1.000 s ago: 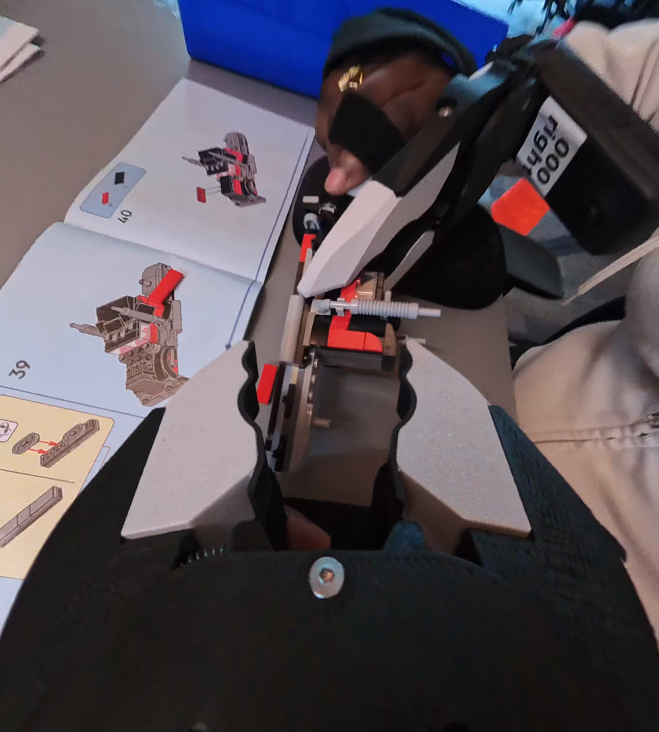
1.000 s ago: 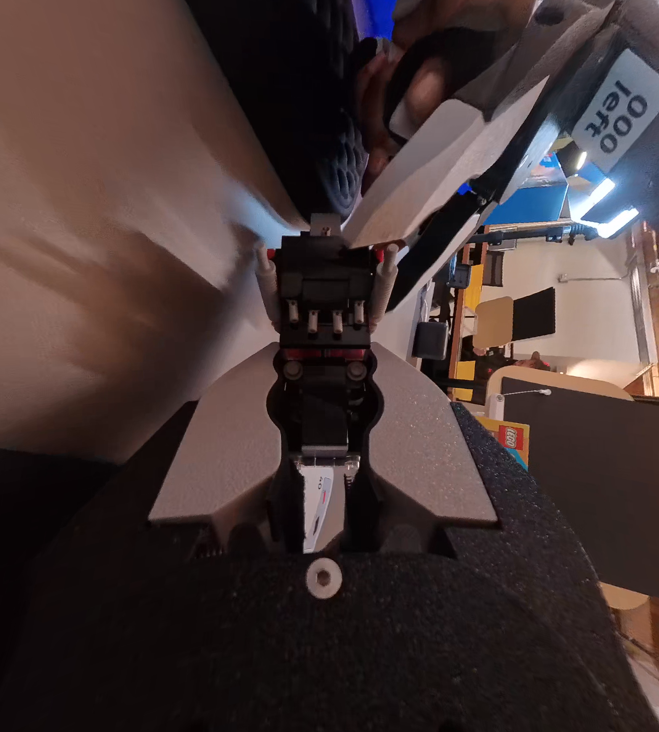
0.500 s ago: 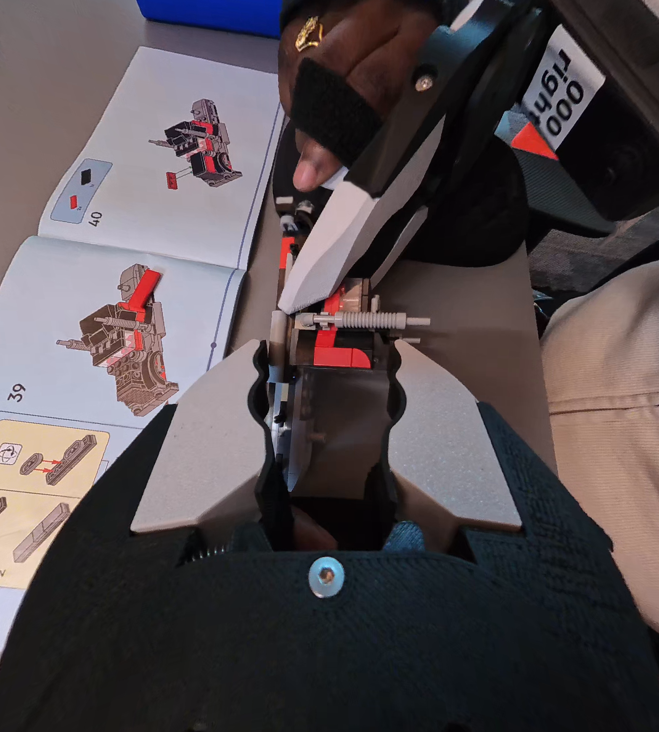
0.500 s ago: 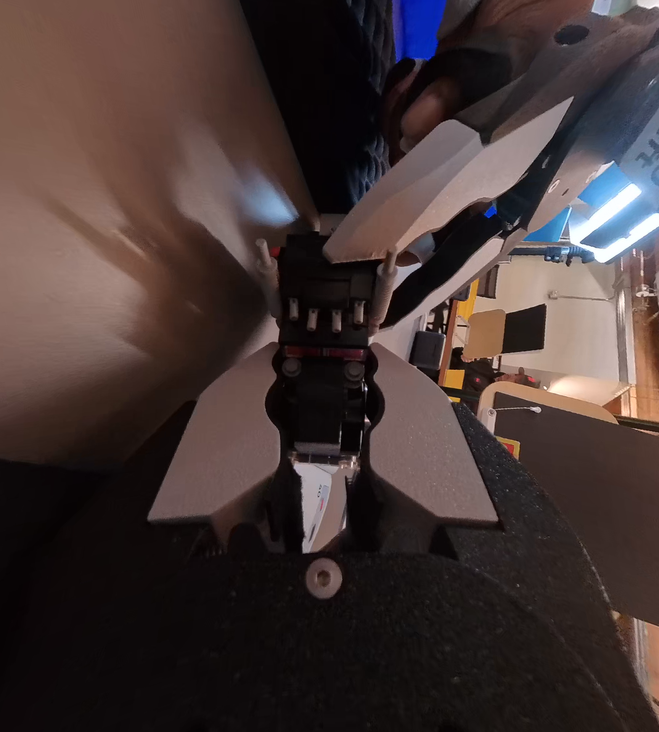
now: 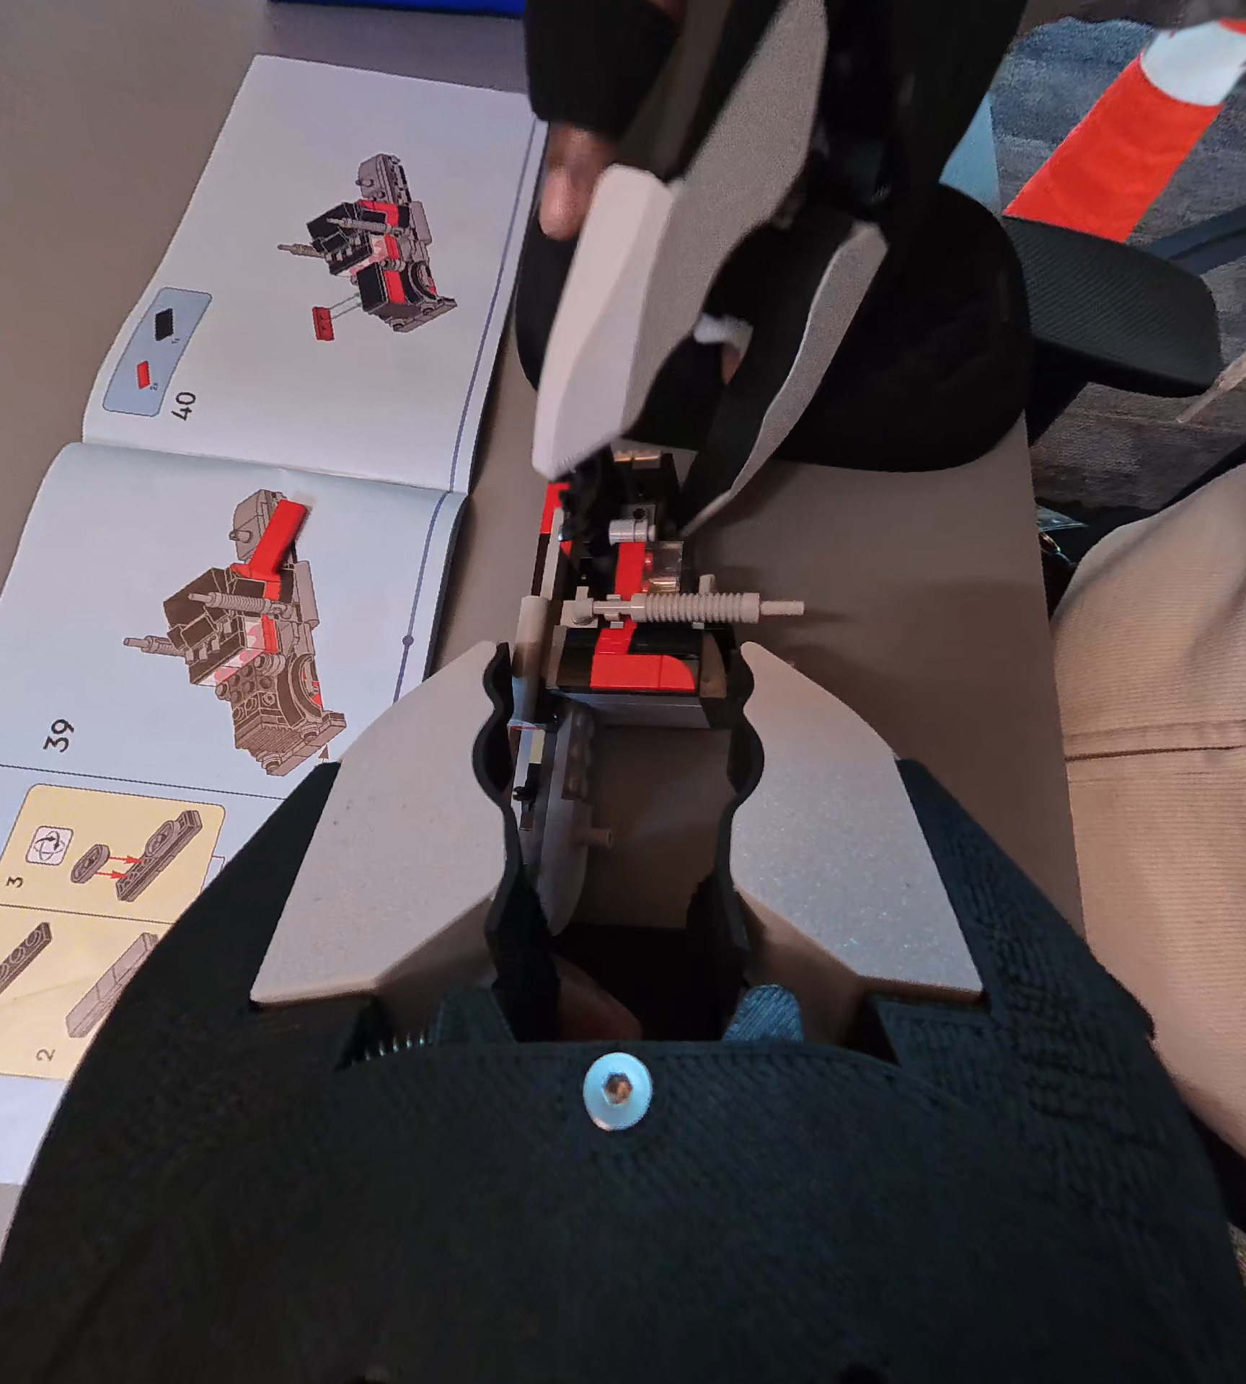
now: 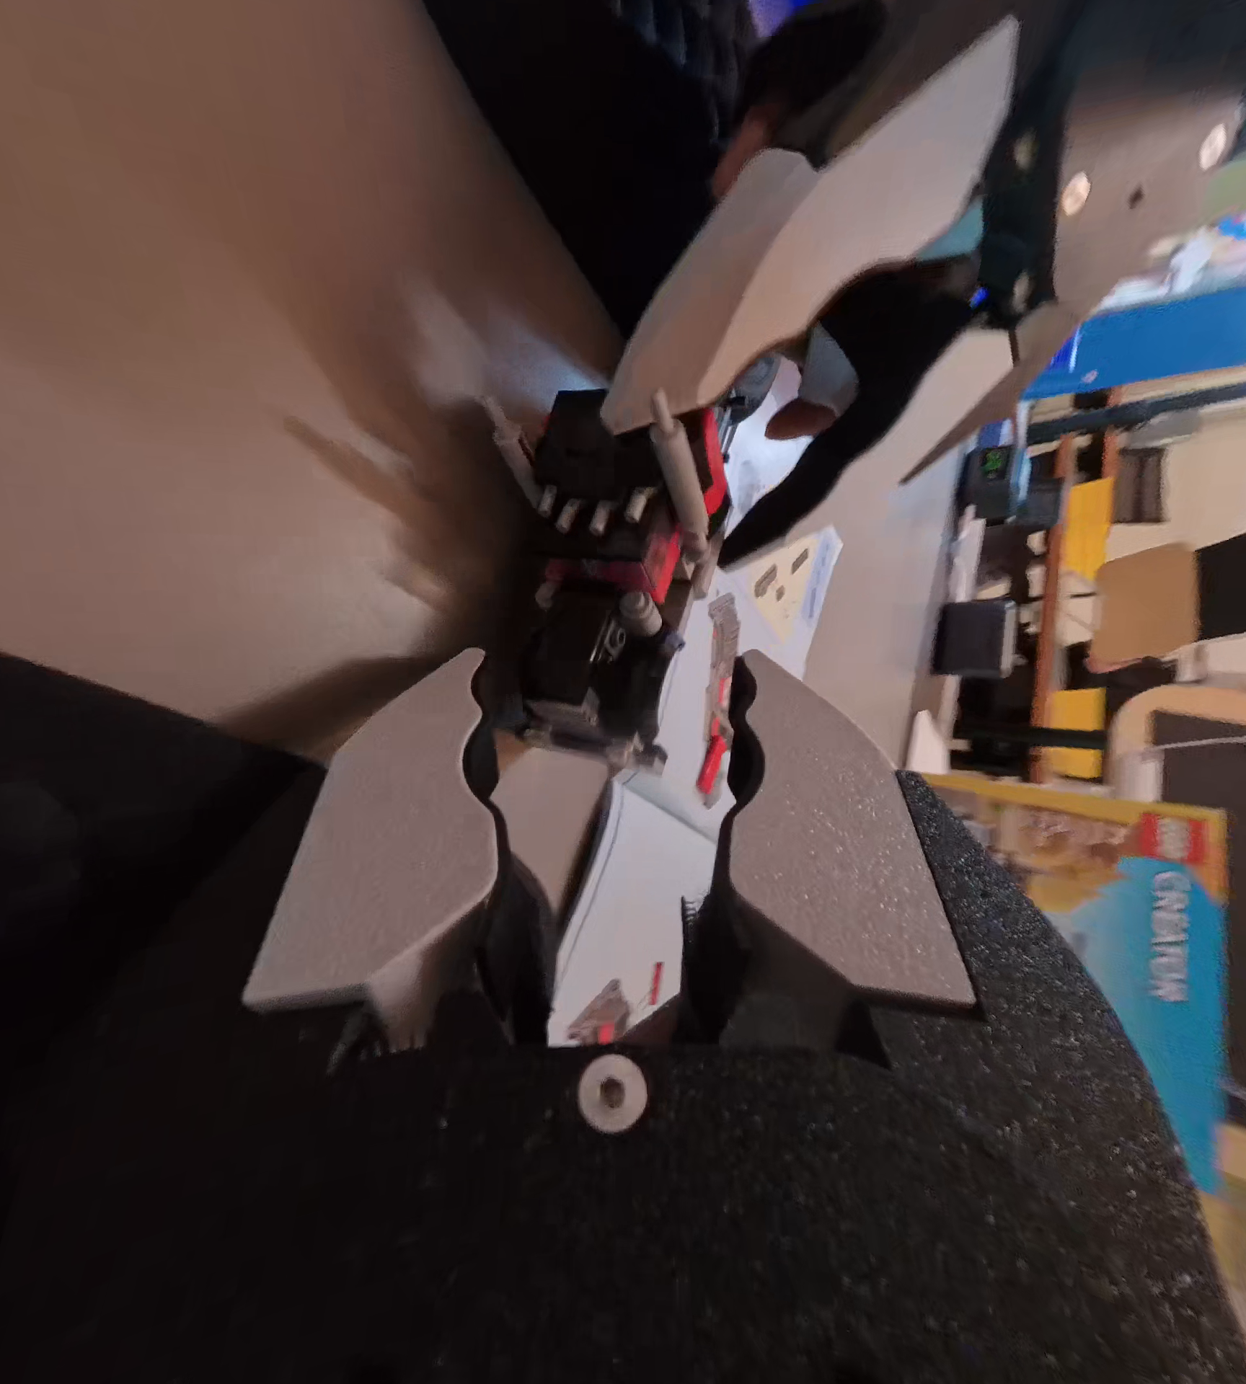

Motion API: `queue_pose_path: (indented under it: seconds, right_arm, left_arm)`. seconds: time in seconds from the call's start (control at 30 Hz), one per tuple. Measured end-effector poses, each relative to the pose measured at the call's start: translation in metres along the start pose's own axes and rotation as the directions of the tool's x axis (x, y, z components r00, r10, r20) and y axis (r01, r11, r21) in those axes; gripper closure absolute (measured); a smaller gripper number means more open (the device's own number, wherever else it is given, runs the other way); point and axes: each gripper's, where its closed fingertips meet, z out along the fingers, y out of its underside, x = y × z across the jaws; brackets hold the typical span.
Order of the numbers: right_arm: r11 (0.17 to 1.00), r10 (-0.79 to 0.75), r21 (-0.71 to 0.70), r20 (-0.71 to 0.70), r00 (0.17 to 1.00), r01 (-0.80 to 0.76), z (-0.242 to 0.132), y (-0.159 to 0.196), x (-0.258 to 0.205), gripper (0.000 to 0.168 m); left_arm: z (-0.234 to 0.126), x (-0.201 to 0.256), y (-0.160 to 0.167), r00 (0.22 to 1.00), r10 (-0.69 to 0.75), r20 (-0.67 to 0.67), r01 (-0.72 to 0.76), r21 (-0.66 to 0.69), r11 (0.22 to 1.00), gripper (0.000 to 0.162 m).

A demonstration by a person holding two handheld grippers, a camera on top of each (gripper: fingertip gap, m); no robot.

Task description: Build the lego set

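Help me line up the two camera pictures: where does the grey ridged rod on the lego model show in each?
Left wrist view: the grey ridged rod lies level, just above centre, sticking out right of the lego model, beyond the near jaws.
Right wrist view: the rod stands nearly upright, above centre, on the model's right side.
Shared landmark: the open instruction booklet lies beside the model in both.

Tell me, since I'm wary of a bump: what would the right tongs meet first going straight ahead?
Probably the lego model, dead ahead between their open tips, held by the left tongs. Depth is blurred, so contact distance is unclear.
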Motion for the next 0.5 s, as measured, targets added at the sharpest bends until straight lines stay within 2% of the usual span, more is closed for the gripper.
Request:
queue_pose_path:
  seconds: [0.07, 0.1, 0.13, 0.2, 0.27, 0.3, 0.37, 0.5]
  right_arm:
    - [0.982, 0.171, 0.062, 0.083, 0.982, -0.177, -0.009, -0.001, -0.004, 0.107]
    - [0.949, 0.283, 0.099, 0.154, 0.947, -0.300, -0.015, -0.003, -0.006, 0.107]
    - [0.890, 0.399, 0.126, 0.249, 0.882, -0.438, -0.022, -0.006, -0.009, 0.106]
    - [0.714, 0.592, 0.136, 0.406, 0.696, -0.687, -0.036, -0.009, -0.004, 0.100]
    - [0.559, 0.681, 0.133, 0.489, 0.545, -0.818, -0.047, -0.006, 0.008, 0.112]
    - [0.517, 0.697, 0.127, 0.512, 0.502, -0.847, -0.050, -0.004, 0.013, 0.117]
    - [0.487, 0.712, 0.102, 0.530, 0.461, -0.868, -0.052, 0.000, 0.020, 0.131]
    - [0.544, 0.718, 0.020, 0.506, 0.478, -0.839, -0.039, 0.007, 0.023, 0.141]
  left_arm:
    - [0.000, 0.001, 0.000, 1.000, 0.008, 0.005, -0.008, -0.002, 1.000, 0.106]
    - [0.000, 0.001, 0.000, 1.000, 0.013, 0.009, -0.013, -0.002, 1.000, 0.106]
    - [0.000, 0.002, 0.000, 1.000, 0.018, 0.013, -0.018, -0.001, 1.000, 0.106]
    - [0.000, 0.003, 0.000, 1.000, 0.020, 0.017, -0.020, 0.007, 1.000, 0.106]
    - [-0.001, 0.005, -0.001, 1.000, 0.017, 0.012, -0.017, 0.020, 1.000, 0.107]
    - [-0.001, 0.007, 0.000, 1.000, 0.017, 0.009, -0.017, 0.025, 1.000, 0.107]
    - [-0.002, 0.008, 0.000, 1.000, 0.014, 0.009, -0.015, 0.034, 0.999, 0.107]
    - [-0.005, 0.009, 0.000, 1.000, 0.007, 0.002, -0.007, 0.060, 0.998, 0.106]
